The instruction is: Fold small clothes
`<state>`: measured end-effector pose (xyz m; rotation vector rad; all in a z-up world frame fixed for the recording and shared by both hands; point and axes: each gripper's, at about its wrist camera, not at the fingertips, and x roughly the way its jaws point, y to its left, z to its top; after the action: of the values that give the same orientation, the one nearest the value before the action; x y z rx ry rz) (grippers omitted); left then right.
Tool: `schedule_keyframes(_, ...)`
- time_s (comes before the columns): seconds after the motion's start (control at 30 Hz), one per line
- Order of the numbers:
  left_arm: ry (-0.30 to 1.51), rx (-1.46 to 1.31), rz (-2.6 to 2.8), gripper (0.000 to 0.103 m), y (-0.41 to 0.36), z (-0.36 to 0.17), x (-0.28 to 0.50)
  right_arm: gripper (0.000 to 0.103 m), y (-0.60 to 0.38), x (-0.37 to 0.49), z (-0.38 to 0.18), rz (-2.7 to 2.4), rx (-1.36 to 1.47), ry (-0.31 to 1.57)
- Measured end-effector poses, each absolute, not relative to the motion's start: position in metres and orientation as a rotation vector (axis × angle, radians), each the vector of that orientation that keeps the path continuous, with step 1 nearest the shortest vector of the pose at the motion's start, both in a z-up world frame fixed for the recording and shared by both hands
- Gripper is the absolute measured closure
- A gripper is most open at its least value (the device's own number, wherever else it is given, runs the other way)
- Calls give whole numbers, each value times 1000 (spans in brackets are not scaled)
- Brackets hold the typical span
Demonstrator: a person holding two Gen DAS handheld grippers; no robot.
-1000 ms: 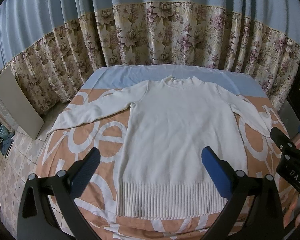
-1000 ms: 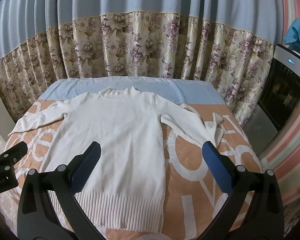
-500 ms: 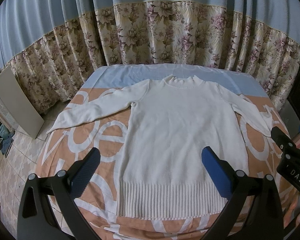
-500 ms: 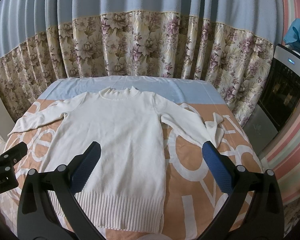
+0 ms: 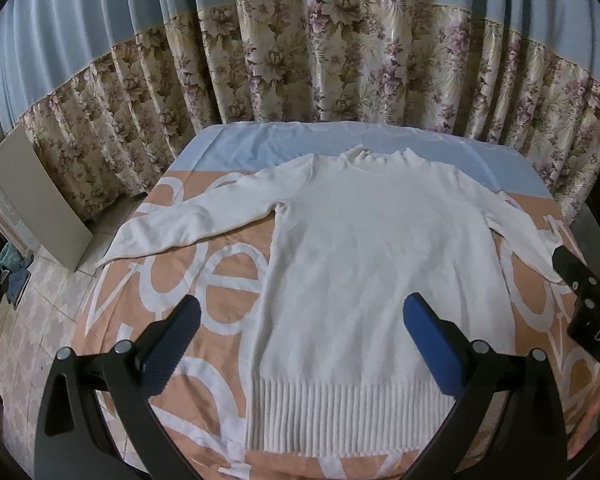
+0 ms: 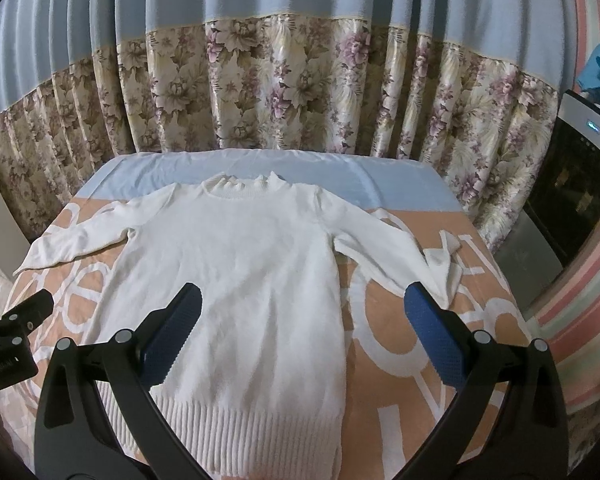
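Note:
A white long-sleeved knit sweater (image 5: 376, 256) lies flat, front up, on the bed, collar at the far end and ribbed hem nearest me. Its left sleeve (image 5: 188, 220) stretches out to the bed's left edge. Its right sleeve (image 6: 396, 256) runs to the right with the cuff folded over. It also shows in the right wrist view (image 6: 240, 280). My left gripper (image 5: 300, 320) is open and empty above the hem. My right gripper (image 6: 300, 320) is open and empty above the sweater's lower right side. Each gripper shows at the edge of the other's view.
The bed (image 5: 220, 280) has an orange cover with white letters and a pale blue strip at the far end. Floral curtains (image 5: 340, 60) hang behind it. A white board (image 5: 40, 200) leans at the left. A dark appliance (image 6: 572, 184) stands at the right.

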<state>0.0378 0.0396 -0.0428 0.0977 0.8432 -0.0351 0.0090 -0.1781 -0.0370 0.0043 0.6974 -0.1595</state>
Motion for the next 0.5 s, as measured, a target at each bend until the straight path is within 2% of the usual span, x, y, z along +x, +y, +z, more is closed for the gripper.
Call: schedule_keyframes(0.5, 924, 23, 81, 2, 101, -70, 119, 3, -141, 98, -49, 26, 5, 728)
